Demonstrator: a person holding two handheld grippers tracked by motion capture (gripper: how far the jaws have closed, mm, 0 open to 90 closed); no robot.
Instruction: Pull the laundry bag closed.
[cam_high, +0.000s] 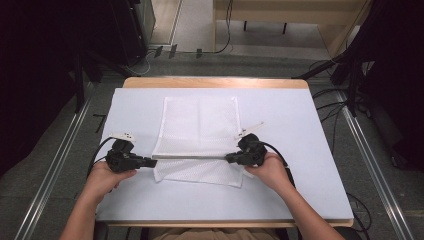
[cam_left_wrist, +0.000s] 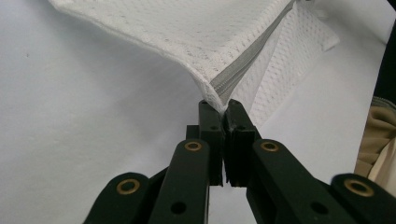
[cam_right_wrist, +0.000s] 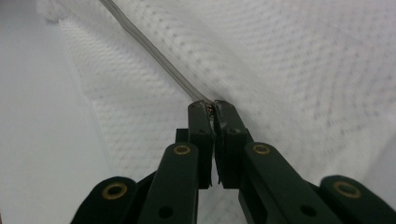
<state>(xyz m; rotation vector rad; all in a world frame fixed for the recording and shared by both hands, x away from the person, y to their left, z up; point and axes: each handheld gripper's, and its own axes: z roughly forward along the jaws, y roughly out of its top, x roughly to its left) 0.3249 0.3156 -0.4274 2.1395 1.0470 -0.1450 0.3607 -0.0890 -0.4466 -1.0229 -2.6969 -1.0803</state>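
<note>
White mesh forms the laundry bag (cam_high: 199, 137), which lies flat at the centre of the frame on the pale table cover (cam_high: 310, 150), its near edge folded over along a grey zipper (cam_high: 192, 157). Nearest the viewer, two forearms enter from the bottom edge. The left gripper (cam_high: 149, 161), at lower left of the high view, has its jaws pressed together on the bag's corner at the zipper's end; its own view shows the fabric pinched there. The right gripper (cam_high: 229, 158), at lower centre-right, is clamped on the zipper pull (cam_right_wrist: 211, 108), a small metal piece just visible between the tips in its own view. The zipper runs taut between the two. Farther off, the wooden table edge (cam_high: 215, 82) and floor cables (cam_high: 327, 107) appear. No writing or label can be read.
</note>
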